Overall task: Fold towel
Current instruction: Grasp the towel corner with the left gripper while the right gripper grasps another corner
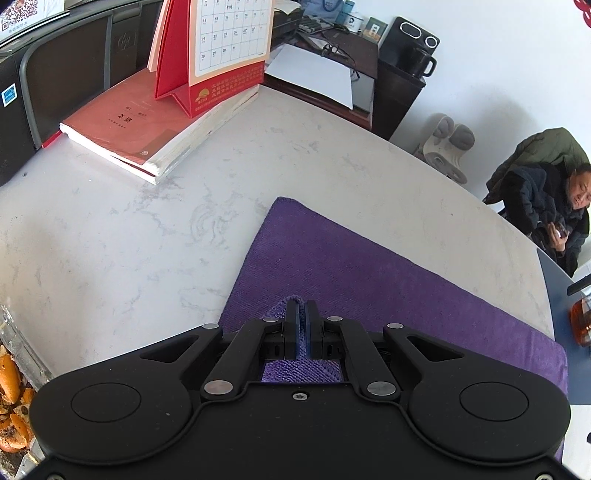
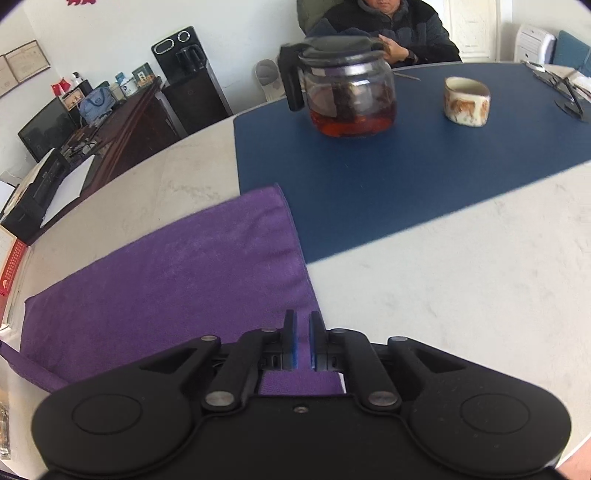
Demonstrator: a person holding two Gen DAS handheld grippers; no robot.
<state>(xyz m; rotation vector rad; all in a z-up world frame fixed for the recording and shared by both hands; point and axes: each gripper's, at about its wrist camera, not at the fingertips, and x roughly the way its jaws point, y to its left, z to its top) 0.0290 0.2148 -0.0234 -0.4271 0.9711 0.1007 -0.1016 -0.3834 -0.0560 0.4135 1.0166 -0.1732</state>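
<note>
A purple towel lies flat on the white marble table. In the left wrist view my left gripper is shut on a raised edge of the towel, and a ridge of purple cloth shows between the blue pads. In the right wrist view the towel spreads out to the left, its right edge running past the fingers. My right gripper stands over that edge with a narrow gap between its pads. Flat cloth shows through the gap and nothing is pinched in it.
A red book with a desk calendar on it sits at the far left. A glass teapot and a cup stand on a blue mat. A person sits beyond. Orange peels lie at the near left.
</note>
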